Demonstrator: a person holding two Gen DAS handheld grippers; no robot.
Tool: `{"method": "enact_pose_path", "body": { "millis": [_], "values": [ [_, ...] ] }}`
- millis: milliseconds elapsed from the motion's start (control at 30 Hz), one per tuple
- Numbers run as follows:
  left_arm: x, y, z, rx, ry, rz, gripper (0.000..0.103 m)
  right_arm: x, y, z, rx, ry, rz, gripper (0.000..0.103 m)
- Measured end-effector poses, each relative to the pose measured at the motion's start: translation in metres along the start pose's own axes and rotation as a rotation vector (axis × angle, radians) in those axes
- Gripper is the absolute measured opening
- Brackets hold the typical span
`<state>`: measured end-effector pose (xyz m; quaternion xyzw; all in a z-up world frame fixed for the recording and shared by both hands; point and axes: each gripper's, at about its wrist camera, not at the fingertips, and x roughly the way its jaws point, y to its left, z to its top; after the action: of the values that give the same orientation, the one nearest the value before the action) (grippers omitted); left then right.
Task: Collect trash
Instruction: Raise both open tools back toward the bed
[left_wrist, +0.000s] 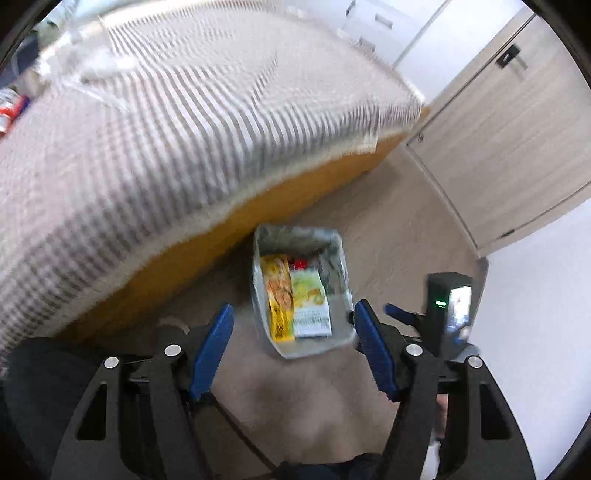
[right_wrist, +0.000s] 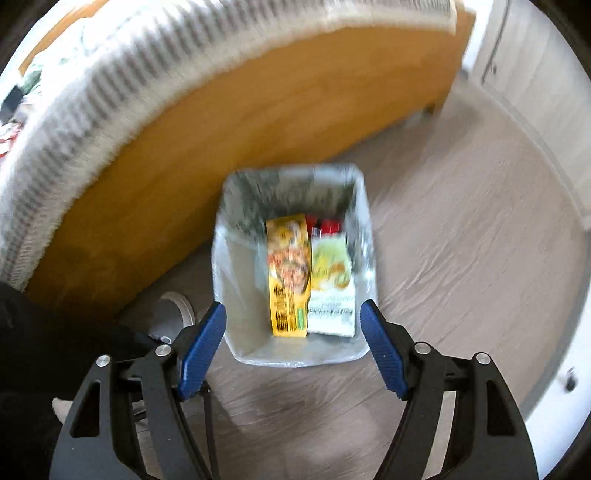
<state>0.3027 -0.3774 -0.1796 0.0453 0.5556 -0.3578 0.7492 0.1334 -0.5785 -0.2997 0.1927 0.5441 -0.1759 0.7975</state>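
A small bin lined with a clear bag (left_wrist: 338, 251) (right_wrist: 225, 258) stands on the floor beside the bed. Inside lie a yellow snack packet (left_wrist: 279, 295) (right_wrist: 290, 273), a green-and-white packet (left_wrist: 310, 301) (right_wrist: 332, 284) and something red (right_wrist: 330, 225). My left gripper (left_wrist: 294, 306) hangs above the bin, open with nothing between its blue pads. My right gripper (right_wrist: 293, 304) is directly over the bin, also open and empty; its body with a green light (left_wrist: 448, 306) shows at the right of the left wrist view. A red-and-white item (left_wrist: 11, 107) and clear plastic (left_wrist: 92, 62) lie blurred on the bed.
The bed has a striped blanket (left_wrist: 184, 122) and an orange wooden side (right_wrist: 229, 136) close behind the bin. A pale door (left_wrist: 509, 147) stands at the right. A person's shoe (right_wrist: 175, 306) rests on the wood floor left of the bin.
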Motion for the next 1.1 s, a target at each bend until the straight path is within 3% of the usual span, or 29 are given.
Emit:
{"method": "enact_pose_path", "body": {
  "millis": [233,333,433,533,567,600,667,867,1100],
  "values": [
    [-0.097,0.047,-0.024,-0.022,-0.274,0.081,0.07,-0.111,0.065,0.02,-0.156,-0.223,-0.045,0.073],
    [-0.143,0.065,-0.041,-0.014,-0.388,0.129,0.079,-0.159,0.1,0.018,-0.212,-0.352,-0.053,0.083],
    [-0.185,0.083,-0.062,-0.012,-0.491,0.201,0.091,-0.201,0.137,0.006,-0.262,-0.475,-0.018,0.084],
    [-0.227,0.096,-0.094,0.001,-0.578,0.284,0.095,-0.242,0.16,-0.014,-0.258,-0.668,0.038,0.084],
    [-0.237,0.103,-0.103,0.005,-0.599,0.304,0.096,-0.258,0.166,-0.026,-0.236,-0.775,0.062,0.084],
    [-0.25,0.108,-0.116,0.009,-0.635,0.331,0.096,-0.269,0.173,-0.037,-0.221,-0.869,0.082,0.09],
    [-0.266,0.118,-0.135,0.003,-0.68,0.371,0.096,-0.283,0.186,-0.05,-0.234,-0.954,0.102,0.094],
    [-0.285,0.135,-0.153,-0.02,-0.7,0.435,0.096,-0.278,0.223,-0.06,-0.328,-0.917,0.179,0.094],
    [-0.276,0.15,-0.144,-0.026,-0.694,0.442,0.096,-0.26,0.242,-0.057,-0.373,-0.82,0.154,0.094]
  ]
}}
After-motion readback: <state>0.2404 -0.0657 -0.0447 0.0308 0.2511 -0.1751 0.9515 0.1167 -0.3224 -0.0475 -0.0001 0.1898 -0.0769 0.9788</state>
